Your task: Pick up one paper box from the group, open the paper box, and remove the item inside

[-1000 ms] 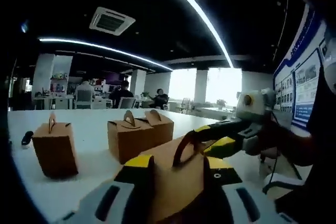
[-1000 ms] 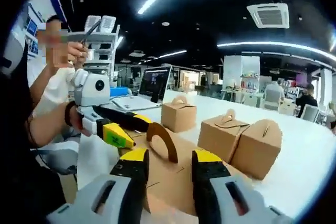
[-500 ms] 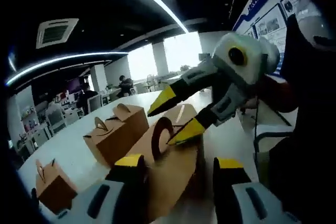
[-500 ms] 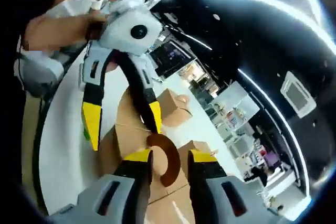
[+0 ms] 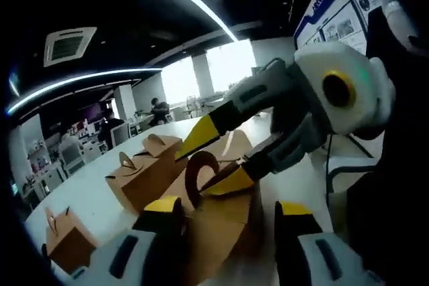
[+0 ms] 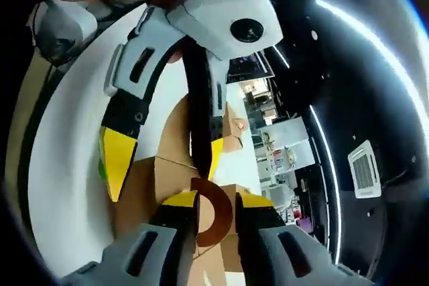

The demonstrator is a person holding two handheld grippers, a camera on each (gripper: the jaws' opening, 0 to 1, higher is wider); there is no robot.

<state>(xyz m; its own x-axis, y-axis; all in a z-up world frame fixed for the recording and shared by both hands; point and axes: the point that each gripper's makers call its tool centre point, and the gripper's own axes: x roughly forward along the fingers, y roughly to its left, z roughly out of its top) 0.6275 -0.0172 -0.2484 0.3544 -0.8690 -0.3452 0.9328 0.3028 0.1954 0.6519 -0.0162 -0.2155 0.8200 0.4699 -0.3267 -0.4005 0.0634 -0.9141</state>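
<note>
White table, arched cardboard box handle.

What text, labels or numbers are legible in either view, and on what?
No text can be read.
Wall posters in the left gripper view: printed panels, too small and blurred to read.
Paper boxes: plain brown, no print visible.
Both grippers, left gripper and right gripper: yellow tips, no readable markings.

3 boxes on table — grouped
</note>
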